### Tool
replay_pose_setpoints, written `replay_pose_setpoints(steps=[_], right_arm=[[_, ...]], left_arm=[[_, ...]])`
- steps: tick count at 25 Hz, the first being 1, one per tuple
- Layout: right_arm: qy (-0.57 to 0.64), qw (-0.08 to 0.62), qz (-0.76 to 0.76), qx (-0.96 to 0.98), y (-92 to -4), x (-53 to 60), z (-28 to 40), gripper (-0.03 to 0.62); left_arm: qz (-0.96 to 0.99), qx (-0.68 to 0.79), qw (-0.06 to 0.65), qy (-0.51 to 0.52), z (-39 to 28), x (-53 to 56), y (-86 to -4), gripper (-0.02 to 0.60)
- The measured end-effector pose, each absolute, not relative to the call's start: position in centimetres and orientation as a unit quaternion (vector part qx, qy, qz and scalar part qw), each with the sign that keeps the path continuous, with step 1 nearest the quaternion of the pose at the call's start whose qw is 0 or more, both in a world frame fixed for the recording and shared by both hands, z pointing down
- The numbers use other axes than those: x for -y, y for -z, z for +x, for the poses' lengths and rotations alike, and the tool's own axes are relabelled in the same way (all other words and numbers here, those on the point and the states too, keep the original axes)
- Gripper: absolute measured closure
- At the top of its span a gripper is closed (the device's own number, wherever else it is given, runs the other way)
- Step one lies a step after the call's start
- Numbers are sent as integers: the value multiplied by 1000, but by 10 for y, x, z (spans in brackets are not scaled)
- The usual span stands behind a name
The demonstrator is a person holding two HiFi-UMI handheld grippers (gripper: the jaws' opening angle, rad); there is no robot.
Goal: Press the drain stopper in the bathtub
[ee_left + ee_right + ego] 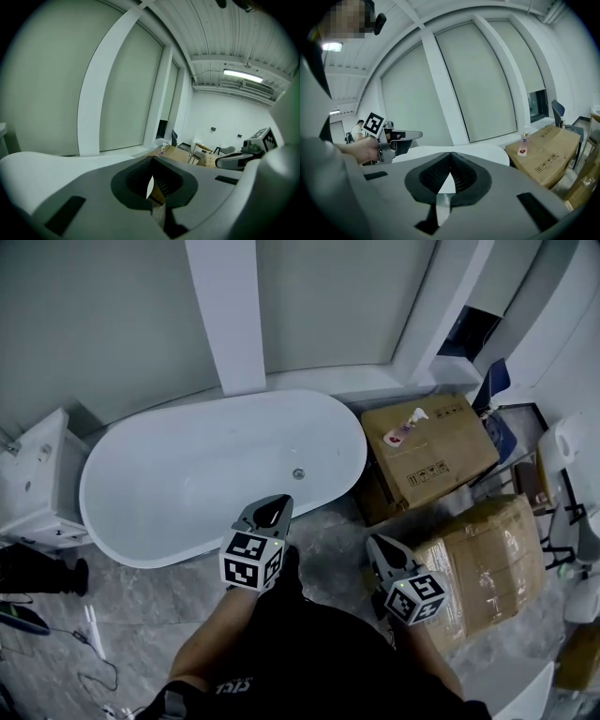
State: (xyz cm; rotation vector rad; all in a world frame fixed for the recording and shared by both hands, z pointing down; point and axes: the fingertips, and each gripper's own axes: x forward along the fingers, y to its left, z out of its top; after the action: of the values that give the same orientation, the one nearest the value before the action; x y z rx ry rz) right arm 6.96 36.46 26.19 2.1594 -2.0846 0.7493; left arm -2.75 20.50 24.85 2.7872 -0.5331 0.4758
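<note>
The left gripper [273,506] and the right gripper [377,547] have grey bodies with pointed jaws. Black ribbed pads [165,183] line the jaws inside. Each carries a white cube [250,561] with black square markers. The person wears black clothes [309,652].

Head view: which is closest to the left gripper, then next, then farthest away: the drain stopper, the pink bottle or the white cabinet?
From the left gripper:
1. Drain stopper, just ahead, in the bathtub.
2. Pink bottle, off to the right, lying on a cardboard box.
3. White cabinet, far over at the left edge.
</note>
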Motion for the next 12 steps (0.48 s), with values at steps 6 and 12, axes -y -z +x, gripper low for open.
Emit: replay_pose_setpoints(steps=[6,12], right_arm=[[-251,44,678,689,-257,-270,92,580],[-256,52,658,706,-258,-200,95,580]], left_arm=[[963,180,124,-155,8,-120,-242,568],[957,197,144,-159,9,-58,-253,568]])
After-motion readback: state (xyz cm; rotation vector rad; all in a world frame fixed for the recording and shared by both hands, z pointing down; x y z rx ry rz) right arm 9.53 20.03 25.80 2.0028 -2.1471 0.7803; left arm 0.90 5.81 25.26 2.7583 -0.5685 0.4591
